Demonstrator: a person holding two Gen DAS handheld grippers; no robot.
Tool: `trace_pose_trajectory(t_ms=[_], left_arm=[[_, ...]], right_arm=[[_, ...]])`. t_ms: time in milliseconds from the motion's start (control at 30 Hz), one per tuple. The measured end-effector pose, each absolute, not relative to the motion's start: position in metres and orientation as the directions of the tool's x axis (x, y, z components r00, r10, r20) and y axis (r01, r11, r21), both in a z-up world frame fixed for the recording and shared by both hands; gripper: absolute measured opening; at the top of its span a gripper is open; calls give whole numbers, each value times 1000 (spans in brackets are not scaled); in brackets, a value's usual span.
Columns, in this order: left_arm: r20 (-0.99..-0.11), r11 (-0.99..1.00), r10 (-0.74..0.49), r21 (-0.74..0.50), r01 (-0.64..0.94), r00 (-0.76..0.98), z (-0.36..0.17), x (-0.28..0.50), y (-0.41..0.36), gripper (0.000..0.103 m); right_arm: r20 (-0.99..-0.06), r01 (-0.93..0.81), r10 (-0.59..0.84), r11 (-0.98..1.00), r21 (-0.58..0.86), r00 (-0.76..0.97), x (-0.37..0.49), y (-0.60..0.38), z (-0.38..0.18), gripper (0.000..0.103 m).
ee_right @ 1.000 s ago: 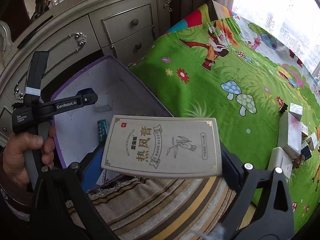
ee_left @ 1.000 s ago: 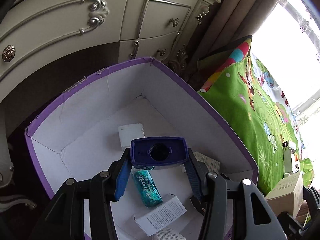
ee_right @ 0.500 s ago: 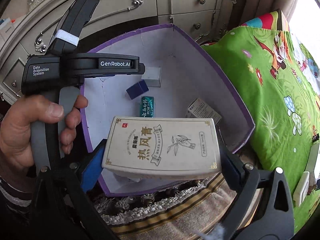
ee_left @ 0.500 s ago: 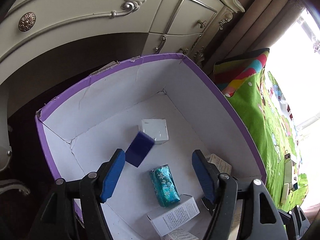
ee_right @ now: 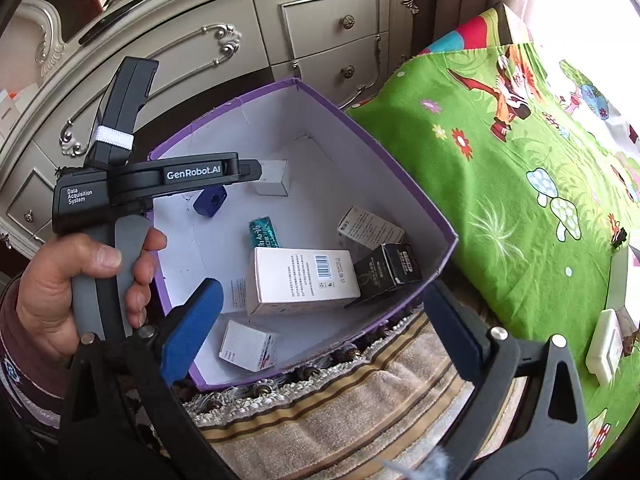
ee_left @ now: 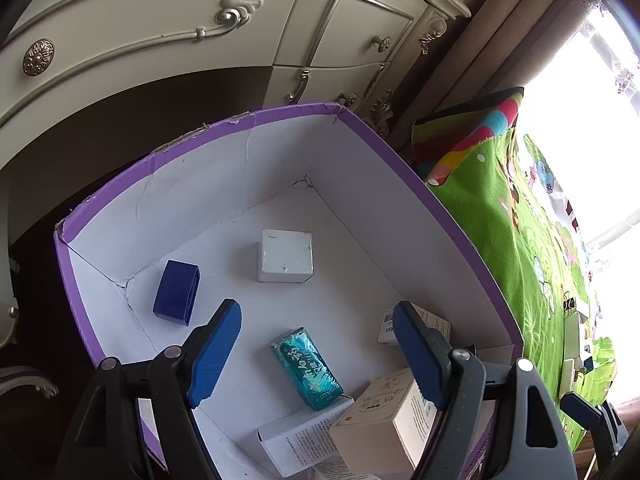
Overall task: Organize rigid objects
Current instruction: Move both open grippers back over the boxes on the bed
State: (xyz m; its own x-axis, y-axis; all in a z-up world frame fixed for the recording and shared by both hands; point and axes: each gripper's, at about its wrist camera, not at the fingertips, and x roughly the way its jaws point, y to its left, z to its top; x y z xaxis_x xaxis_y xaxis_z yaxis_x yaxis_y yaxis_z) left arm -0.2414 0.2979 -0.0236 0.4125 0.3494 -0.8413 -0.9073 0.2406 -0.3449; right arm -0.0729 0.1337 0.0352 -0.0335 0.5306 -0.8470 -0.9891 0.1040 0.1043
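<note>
A purple cardboard box with a white inside holds several small packages. In the left wrist view a blue block lies near the left wall, a white cube box at the middle and a teal pack nearer me. A beige box lies at the near right, white side up in the right wrist view. My left gripper is open and empty above the box. My right gripper is open and empty over the box's near edge.
A cream dresser with drawers stands behind the box. A green cartoon blanket with small white items lies to the right. A striped rug lies in front of the box. The hand-held left gripper shows at left.
My left gripper opened and the blue block dropped into the box. My right gripper moved over the box, opened, and the beige box fell in.
</note>
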Motion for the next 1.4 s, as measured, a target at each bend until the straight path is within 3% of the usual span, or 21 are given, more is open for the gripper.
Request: trace_pose_trajectory(t_ms=[567,1400], left_arm=[[-831,290,333,-358,-887,444,-20,-212,286,80],[-822,353,324,-353,-866,467,-13,-179,278,80]], right_arm=[[-838,-862,507,499,92,204,82,41,43,101],[-880,-746,399,661,83,256,173,12,1,101]])
